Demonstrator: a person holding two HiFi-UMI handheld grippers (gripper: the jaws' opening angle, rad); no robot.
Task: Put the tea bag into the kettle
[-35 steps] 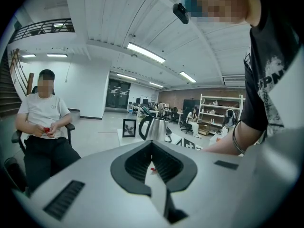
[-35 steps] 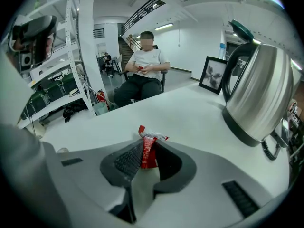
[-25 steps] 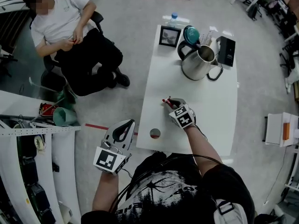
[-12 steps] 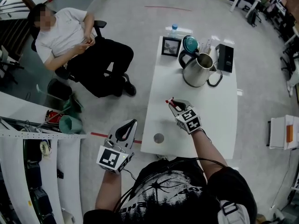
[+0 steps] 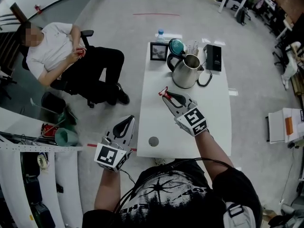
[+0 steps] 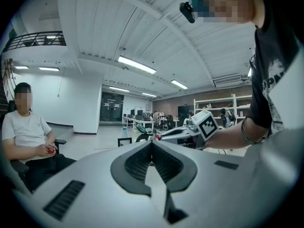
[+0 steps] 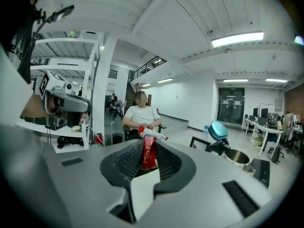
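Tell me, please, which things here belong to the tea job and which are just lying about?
Belonging to the job:
tea bag, clamped in the right gripper
kettle, lid open

Lying about:
picture frame
black box
water bottle
small round disc
left gripper, shut and empty

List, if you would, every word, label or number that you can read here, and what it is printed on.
Nothing here can be read with certainty.
tea bag: print on the red wrapper, too blurred to read.
black T-shirt: pale lettering in the graphic, too distorted to read.
marker cubes: black-and-white square patterns only, no words.
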